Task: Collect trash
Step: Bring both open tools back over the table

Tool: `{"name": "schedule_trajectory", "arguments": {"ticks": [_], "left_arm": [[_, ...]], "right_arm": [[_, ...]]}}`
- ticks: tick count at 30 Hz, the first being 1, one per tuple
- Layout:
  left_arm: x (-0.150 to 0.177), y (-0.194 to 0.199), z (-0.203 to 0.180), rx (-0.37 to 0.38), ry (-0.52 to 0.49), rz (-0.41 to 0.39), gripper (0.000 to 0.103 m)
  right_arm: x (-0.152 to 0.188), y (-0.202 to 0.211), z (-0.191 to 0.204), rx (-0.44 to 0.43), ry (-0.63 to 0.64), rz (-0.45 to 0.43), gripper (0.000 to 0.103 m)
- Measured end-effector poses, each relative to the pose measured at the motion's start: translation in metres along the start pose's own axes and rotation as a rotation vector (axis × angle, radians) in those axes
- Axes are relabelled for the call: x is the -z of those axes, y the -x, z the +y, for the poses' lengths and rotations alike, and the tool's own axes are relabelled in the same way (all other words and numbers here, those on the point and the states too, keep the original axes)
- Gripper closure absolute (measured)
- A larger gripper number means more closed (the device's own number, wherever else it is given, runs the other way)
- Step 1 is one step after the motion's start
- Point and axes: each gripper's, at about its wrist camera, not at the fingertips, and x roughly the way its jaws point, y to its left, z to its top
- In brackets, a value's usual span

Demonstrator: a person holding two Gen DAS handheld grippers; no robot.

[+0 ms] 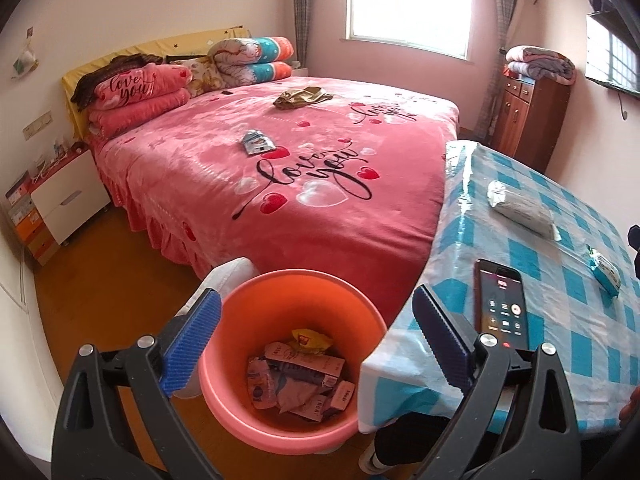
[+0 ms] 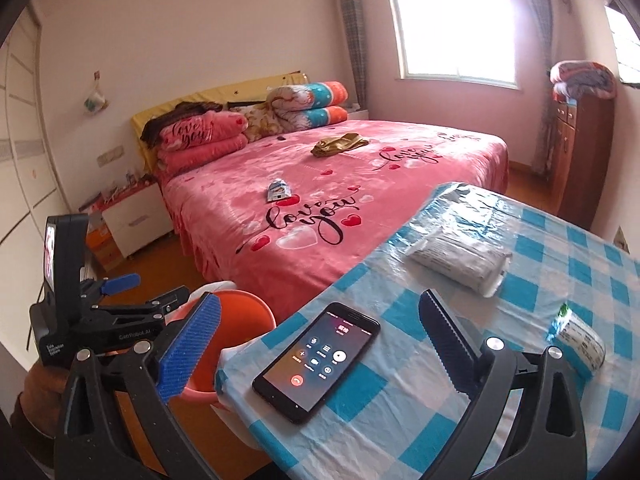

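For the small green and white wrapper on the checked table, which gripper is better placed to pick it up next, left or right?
Right, probably. The right gripper is open over the table, and the green and white wrapper lies just beside its right finger. The left gripper, also open and empty, hangs over the orange bucket, farther from it.

Home bedroom: bed, folded quilts

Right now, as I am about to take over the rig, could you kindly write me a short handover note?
Left gripper: open, empty, above the orange bucket.
Right gripper: open, empty, over the phone on the checked table.
Done: several wrappers lie in the bucket.
Left: grey-white packet and green-white packet on the table; blue-white packet on the bed. The gold item further up the bed may be trash; I cannot tell.
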Motion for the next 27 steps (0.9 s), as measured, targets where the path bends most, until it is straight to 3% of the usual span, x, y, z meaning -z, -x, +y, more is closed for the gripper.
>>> {"name": "schedule_trajectory", "arguments": {"ticks": [15,27], "left_arm": [[0.0,0.014,-0.032,0.04,-0.059,-0.005,0.006],[-0.006,0.021,-0.077,0.069,-0.141,-0.002,0.006]], "right_arm": [[0.027,0.011,-0.027,0.035,-0.108,0.043,0.005],[0.047,0.02,-0.089,0.106,-0.273,0.023,0.005]]}}
